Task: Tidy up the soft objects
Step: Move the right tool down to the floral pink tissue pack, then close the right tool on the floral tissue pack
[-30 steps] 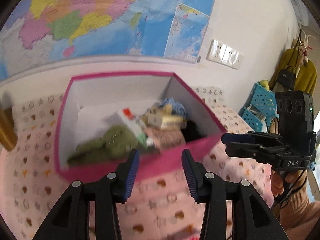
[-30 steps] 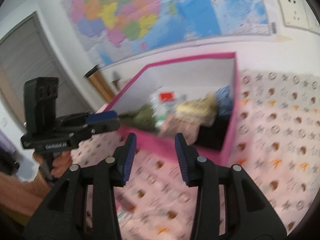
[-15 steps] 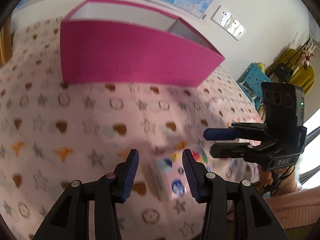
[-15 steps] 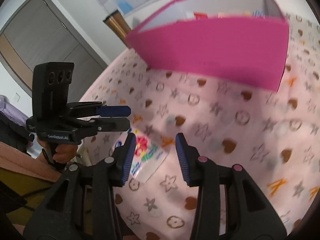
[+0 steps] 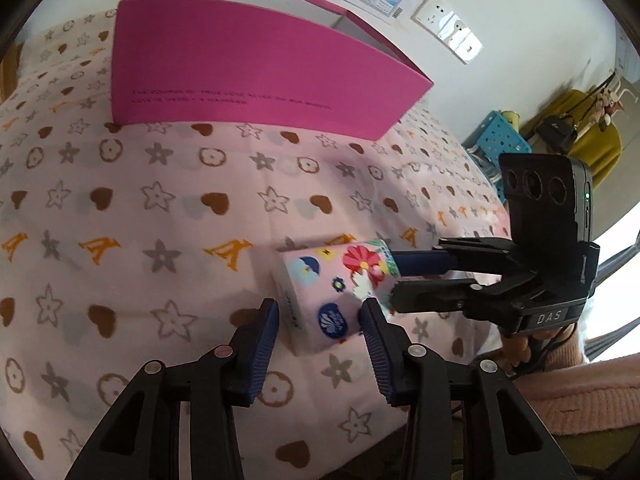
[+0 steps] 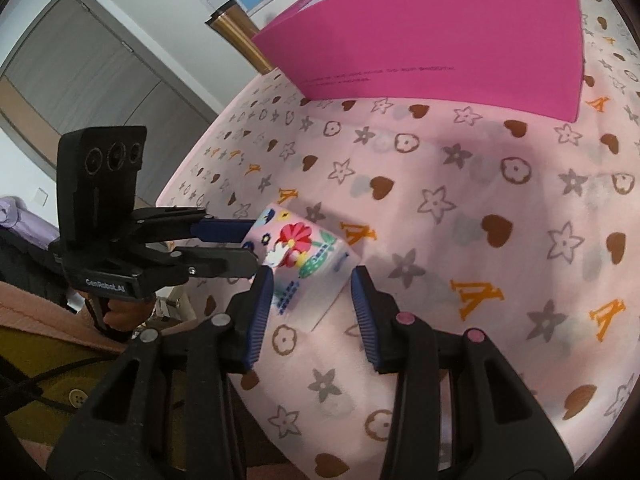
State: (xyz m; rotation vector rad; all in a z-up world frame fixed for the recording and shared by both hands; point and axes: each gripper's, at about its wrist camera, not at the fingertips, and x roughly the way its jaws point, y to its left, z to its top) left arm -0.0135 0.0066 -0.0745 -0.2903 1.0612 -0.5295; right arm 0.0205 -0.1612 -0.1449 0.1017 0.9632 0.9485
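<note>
A flowered soft tissue pack [image 5: 334,292] lies on the pink patterned bedspread [image 5: 160,216] near its front edge. It also shows in the right wrist view [image 6: 304,264]. My left gripper [image 5: 318,322] is open, with its fingers on either side of the pack's near end. My right gripper [image 6: 312,288] is open around the pack's other end; in the left wrist view its fingers [image 5: 420,262] reach the pack from the right. The pink box [image 5: 256,76] stands behind; its contents are hidden.
The pink box also shows at the top of the right wrist view [image 6: 448,40]. A gold cylinder [image 6: 240,36] stands left of the box. A blue basket [image 5: 500,140] and a yellow chair [image 5: 592,140] are off the bed's right side. A wall socket [image 5: 448,32] is behind.
Both grippers dropped from over the box down to the bedspread's front and closed in on the tissue pack from opposite ends. The box's inside has gone out of sight.
</note>
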